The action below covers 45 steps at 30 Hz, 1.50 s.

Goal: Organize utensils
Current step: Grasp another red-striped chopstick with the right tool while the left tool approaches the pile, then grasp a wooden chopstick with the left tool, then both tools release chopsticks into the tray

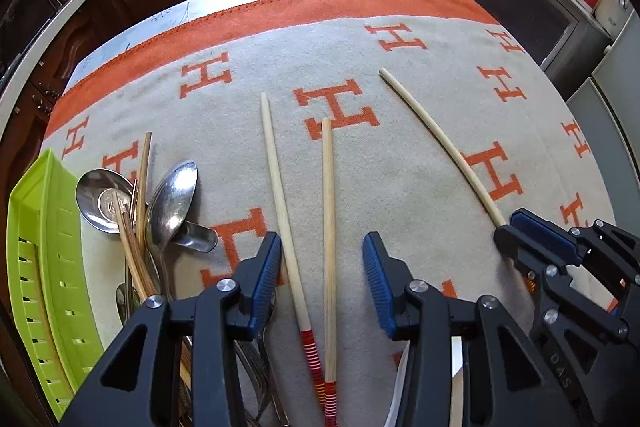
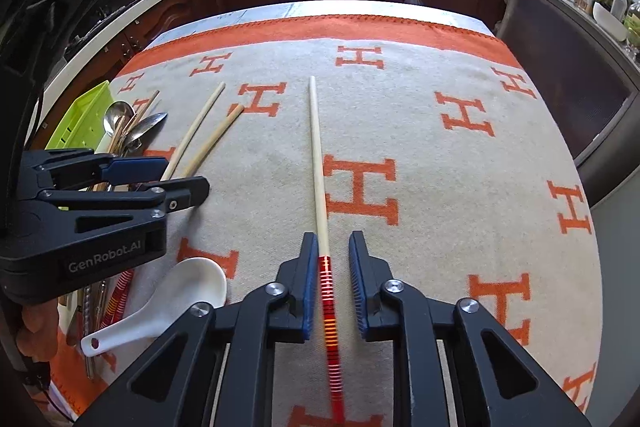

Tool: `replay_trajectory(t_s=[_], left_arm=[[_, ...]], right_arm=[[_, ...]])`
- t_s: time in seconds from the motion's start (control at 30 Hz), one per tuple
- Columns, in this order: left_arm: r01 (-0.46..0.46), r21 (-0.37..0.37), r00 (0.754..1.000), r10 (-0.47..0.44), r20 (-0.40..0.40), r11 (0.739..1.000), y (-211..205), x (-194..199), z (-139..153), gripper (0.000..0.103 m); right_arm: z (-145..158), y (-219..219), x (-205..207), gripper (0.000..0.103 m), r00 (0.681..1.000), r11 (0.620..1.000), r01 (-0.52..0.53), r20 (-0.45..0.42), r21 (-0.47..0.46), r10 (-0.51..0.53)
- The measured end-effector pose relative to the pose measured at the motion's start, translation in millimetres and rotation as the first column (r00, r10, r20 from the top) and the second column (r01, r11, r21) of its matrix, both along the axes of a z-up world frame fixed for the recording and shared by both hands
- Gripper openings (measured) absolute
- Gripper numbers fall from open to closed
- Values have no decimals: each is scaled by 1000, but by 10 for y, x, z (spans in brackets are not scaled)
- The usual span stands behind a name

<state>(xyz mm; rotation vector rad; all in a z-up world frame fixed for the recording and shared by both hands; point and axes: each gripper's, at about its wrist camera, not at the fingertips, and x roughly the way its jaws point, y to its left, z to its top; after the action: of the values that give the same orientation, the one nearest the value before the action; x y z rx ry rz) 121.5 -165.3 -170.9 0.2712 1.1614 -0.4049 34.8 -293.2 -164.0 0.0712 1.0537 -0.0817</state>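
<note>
— Two chopsticks (image 1: 282,195) are lying side by side near the middle of the cloth (image 1: 420,155), tips pointing at its far edge. The left gripper (image 1: 323,241) is straddling both at their striped ends.

— Is it gripping them?

— Not that I'm seeing. Its fingers are standing partly open: one pad is sitting just beside the left stick, and the other is standing apart from the right one. I'm guessing it is bracketing the two so as to gather them as a pair.

— And the right gripper (image 2: 333,239)?

— It is pointing down over a third chopstick (image 2: 318,163), lying further toward the cloth's right edge. Its fingers are sitting narrow, one on either side of where the red bands are beginning. Bare cloth is showing beside the stick, so nothing is being pinched yet. Taking it at the thick end is probably making for a steadier hold.

— Where is it all going?

— Likely into the tray (image 1: 32,247) lying along the left edge. The spoons (image 1: 172,203) and some darker sticks are lying heaped just beside it, and a white spoon (image 2: 180,291) is resting toward the near edge, bowl up.

— Any worry?

— Round sticks are likely to be rolling as the pads close.
</note>
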Motion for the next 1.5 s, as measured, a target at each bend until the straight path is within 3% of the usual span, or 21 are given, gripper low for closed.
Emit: replay_trajectory(t_s=[0.03, 0.07, 0.3, 0.63, 1.07, 1.3, 1.5], left_arm=[[3, -2, 1000, -3, 6, 1000, -1, -5, 9, 9], [7, -3, 1000, -7, 3, 1000, -9, -9, 11, 3], [-48, -59, 999, 48, -5, 997, 138, -36, 107, 3], [-102, -161, 991, 114, 69, 982, 685, -295, 756, 3], [-153, -338, 958, 223, 179, 929, 1598, -765, 1576, 3], [-162, -357, 931, 262, 254, 920, 2144, -1087, 1975, 3], [-219, -346, 924, 307, 228, 913, 2604, -1287, 1965, 3]], right_arm=[[2, -10, 4, 10, 1000, 1000, 9, -1, 0, -9], [1, -32, 11, 8, 1000, 1000, 14, -1, 7, -14], [38, -224, 23, 6, 994, 983, 108, -37, 147, -103], [433, -111, -286, 6, 992, 962, 117, 13, 246, -124], [949, 748, -501, 6, 996, 970, -11, 91, 244, -11], [1331, 1337, -512, 6, 985, 961, -121, 148, 250, 85], [1634, 1975, -445, 6, 961, 928, -243, 198, 283, 191]])
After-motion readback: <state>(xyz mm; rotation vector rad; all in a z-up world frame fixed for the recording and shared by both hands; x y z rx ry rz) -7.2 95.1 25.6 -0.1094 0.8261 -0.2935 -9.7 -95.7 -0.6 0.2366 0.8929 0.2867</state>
